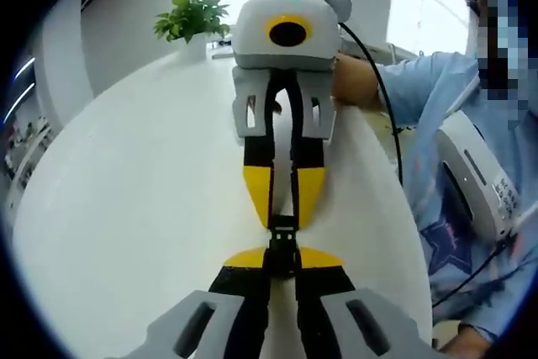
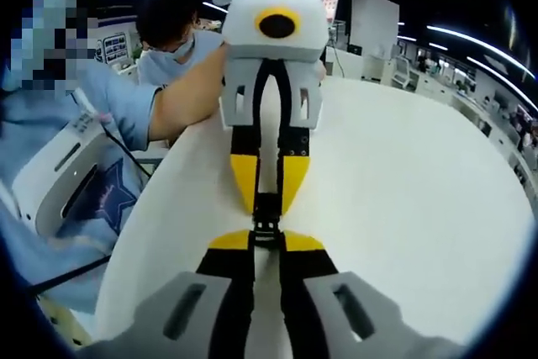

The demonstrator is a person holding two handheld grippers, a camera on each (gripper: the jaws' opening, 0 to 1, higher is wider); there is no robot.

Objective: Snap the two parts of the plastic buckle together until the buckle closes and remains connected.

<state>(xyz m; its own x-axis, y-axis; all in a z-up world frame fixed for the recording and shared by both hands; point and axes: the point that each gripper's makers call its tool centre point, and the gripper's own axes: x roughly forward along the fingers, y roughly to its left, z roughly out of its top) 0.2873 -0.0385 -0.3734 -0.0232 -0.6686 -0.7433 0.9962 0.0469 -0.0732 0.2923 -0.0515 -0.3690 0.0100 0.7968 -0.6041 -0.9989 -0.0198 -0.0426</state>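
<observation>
Black plastic buckle (image 1: pixel 282 245) sits mid-frame over the white table (image 1: pixel 134 208), pinched from both ends. Left gripper (image 1: pixel 282 260) enters from 6 o'clock, jaws clamped on one half; right gripper (image 1: pixel 284 206) points back from 12 o'clock, clamped on the other — tips nearly touching. Person's forearm (image 2: pixel 181 94) extends from 9 o'clock behind the opposing gripper. Potted plant (image 1: pixel 192 18) at 11 o'clock.

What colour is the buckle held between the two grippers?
Black. The buckle shows best in the left gripper view, pinched between the yellow-tipped grippers over the white table.
</observation>
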